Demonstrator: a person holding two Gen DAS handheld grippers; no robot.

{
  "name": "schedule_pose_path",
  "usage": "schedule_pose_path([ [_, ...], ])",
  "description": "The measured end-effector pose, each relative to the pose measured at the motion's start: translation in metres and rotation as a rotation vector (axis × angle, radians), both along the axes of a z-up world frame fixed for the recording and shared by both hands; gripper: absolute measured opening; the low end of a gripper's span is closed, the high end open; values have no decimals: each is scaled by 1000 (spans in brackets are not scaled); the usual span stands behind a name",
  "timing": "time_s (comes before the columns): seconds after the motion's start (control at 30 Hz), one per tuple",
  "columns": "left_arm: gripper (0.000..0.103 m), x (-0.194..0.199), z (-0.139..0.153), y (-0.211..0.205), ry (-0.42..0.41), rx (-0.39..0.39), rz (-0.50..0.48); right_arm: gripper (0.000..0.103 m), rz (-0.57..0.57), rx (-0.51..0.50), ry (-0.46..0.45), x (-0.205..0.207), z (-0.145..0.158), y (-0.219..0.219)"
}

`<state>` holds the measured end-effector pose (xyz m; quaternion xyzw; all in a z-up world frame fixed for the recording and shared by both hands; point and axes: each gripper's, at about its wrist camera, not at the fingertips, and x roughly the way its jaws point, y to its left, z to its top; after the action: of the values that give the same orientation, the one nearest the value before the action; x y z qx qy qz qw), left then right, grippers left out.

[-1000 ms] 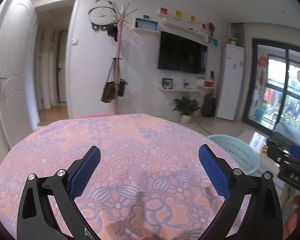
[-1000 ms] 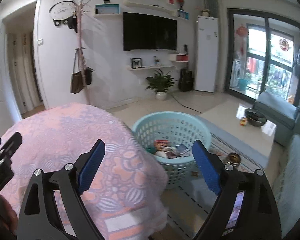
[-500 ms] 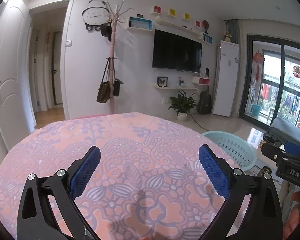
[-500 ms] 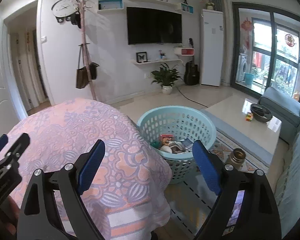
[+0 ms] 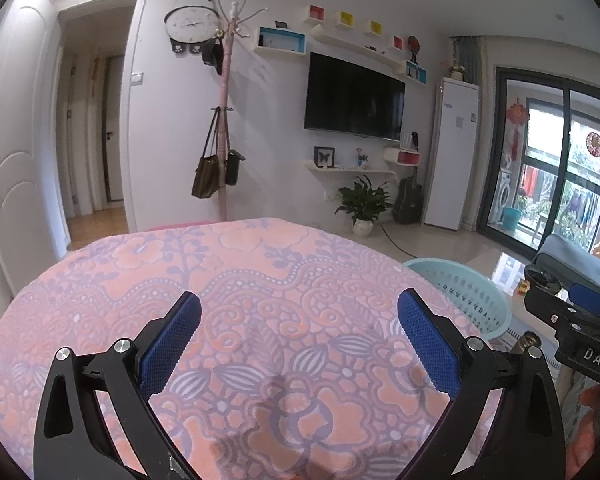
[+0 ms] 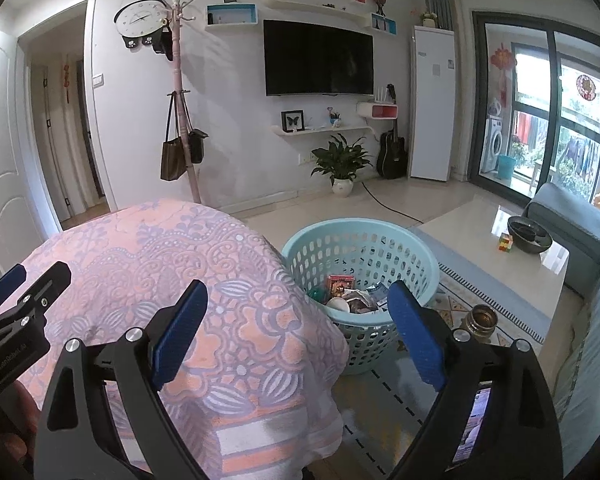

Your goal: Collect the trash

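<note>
A light blue laundry basket point(image 6: 380, 236) stands on the floor to the right of the table and holds several pieces of trash point(image 6: 350, 296). Its rim also shows in the left wrist view point(image 5: 476, 292). My left gripper point(image 5: 300, 328) is open and empty above the pink patterned tablecloth point(image 5: 260, 280). My right gripper point(image 6: 296, 324) is open and empty, over the table's right edge point(image 6: 300, 292) and the basket. No trash shows on the cloth.
A brown jar point(image 6: 480, 320) stands on the rug beside the basket. A glossy coffee table point(image 6: 500, 264) carries a dark bowl point(image 6: 528, 234) and a small cube. A grey sofa point(image 6: 568, 220) is at right. A coat rack point(image 6: 184, 120) and potted plant point(image 6: 340, 164) stand by the far wall.
Both grippers have tilted up and drawn back a little, so more of the room and basket shows. Both stay open and empty.
</note>
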<state>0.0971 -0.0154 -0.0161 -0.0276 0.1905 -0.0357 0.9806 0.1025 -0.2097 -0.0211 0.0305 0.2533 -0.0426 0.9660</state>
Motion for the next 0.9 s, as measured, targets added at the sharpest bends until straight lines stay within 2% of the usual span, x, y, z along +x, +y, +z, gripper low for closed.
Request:
schedule_pose_path([
  [0.23, 95, 1, 1, -4, -6, 26, 0, 87, 16, 33, 18, 3, -4, -1],
  [0.9, 95, 0, 2, -9, -19, 54, -11, 87, 22, 27, 19, 2, -3, 0],
])
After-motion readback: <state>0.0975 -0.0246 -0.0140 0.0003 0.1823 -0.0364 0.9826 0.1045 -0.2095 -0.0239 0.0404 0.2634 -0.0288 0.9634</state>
